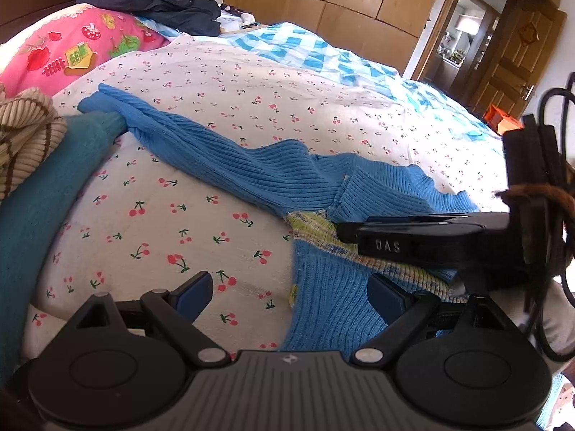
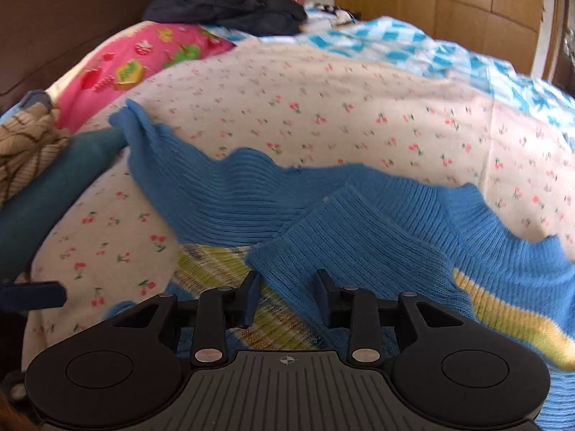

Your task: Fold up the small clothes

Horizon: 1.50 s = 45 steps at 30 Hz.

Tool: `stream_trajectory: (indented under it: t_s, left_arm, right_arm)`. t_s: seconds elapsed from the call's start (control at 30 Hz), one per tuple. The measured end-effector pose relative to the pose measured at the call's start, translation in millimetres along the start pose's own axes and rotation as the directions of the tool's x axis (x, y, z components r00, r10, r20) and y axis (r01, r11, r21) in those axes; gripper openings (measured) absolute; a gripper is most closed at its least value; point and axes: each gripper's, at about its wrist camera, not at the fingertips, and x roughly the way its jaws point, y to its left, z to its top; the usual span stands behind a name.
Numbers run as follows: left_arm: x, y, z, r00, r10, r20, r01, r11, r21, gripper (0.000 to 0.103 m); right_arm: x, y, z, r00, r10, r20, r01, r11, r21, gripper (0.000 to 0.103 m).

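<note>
My left tool [image 1: 291, 296] hangs with fingers apart, straddling the side edge of the blue sweater [image 1: 251, 168] on the bed [image 1: 143, 215], nothing pinched. My right tool [image 2: 287, 296] looks half-closed over a raised fold of the knit; real grip? Cannot tell. Sleeve stretches to 10 o'clock, touching the teal garment [image 1: 46, 194]. Probably lifting the hem to fold it over, left lined up to take the edge.

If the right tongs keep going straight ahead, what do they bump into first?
Most likely the blue ribbed knit sweater. The right tongs are open just above its folded sleeve, which lies straight ahead; beyond is the cherry-print bedsheet. Depth is hard to judge.
</note>
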Motion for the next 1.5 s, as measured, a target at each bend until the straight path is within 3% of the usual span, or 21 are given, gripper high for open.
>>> stream_trajectory:
  t_s: [0.07, 0.23, 0.37, 0.5, 0.57, 0.67, 0.77, 0.87, 1.0, 1.13, 1.23, 1.37, 1.5]
  left_arm:
    - [-1, 1, 0, 1.000, 0.000, 0.004, 0.000, 1.000, -0.005, 0.097]
    - [0, 1, 0, 1.000, 0.003, 0.002, -0.003, 1.000, -0.012, 0.097]
    - [1, -5, -1, 1.000, 0.024, 0.005, -0.024, 1.000, 0.019, 0.097]
    - [1, -9, -3, 0.999, 0.036, 0.012, -0.037, 0.998, 0.044, 0.097]
    - [2, -11, -3, 0.999, 0.037, 0.015, -0.038, 0.998, 0.052, 0.097]
    - [1, -13, -3, 0.999, 0.031, 0.022, -0.033, 0.998, 0.062, 0.097]
    - [3, -16, -4, 0.999, 0.035, 0.019, -0.036, 0.997, 0.075, 0.097]
    - [5, -18, -4, 0.999, 0.045, 0.015, -0.046, 0.995, 0.085, 0.097]
    - [7, -19, -6, 0.998, 0.056, 0.011, -0.057, 0.994, 0.095, 0.097]
    - [9, -21, -6, 0.999, 0.054, -0.002, -0.054, 0.993, 0.104, 0.097]
    - [9, -23, -7, 0.998, 0.058, 0.002, -0.057, 0.992, 0.113, 0.097]
    - [9, -22, -7, 0.999, 0.054, 0.000, -0.054, 0.993, 0.108, 0.097]
    - [8, -20, -6, 0.999, 0.043, -0.002, -0.043, 0.994, 0.098, 0.097]
  right_arm:
    - [-10, -1, -3, 0.999, 0.048, 0.021, -0.049, 0.999, 0.023, 0.014]
    - [-14, 3, -9, 0.995, 0.097, 0.032, -0.097, 0.995, 0.011, 0.014]
    - [-19, -6, -12, 0.990, 0.133, 0.047, -0.137, 0.987, 0.084, 0.022]
    - [-59, -27, -16, 0.978, 0.147, 0.150, -0.167, 0.977, 0.130, 0.025]
    - [-81, -50, -23, 0.977, 0.105, 0.186, -0.135, 0.978, 0.161, 0.029]
    - [-98, -87, -37, 0.986, -0.039, 0.165, 0.007, 0.981, 0.192, 0.029]
    - [-98, -120, -52, 0.984, -0.150, 0.101, 0.122, 0.964, 0.237, 0.031]
    - [-79, -144, -68, 0.956, -0.291, -0.036, 0.290, 0.919, 0.267, 0.031]
    - [-86, -149, -72, 0.963, -0.271, 0.001, 0.258, 0.917, 0.306, 0.030]
    - [-85, -132, -59, 0.967, -0.253, 0.022, 0.245, 0.952, 0.185, 0.034]
    - [-67, -133, -55, 0.959, -0.282, -0.034, 0.284, 0.951, 0.124, 0.034]
    - [-64, -135, -51, 0.940, -0.339, -0.027, 0.339, 0.926, 0.164, 0.021]
    - [-74, -126, -43, 0.937, -0.349, 0.021, 0.336, 0.914, 0.226, 0.025]
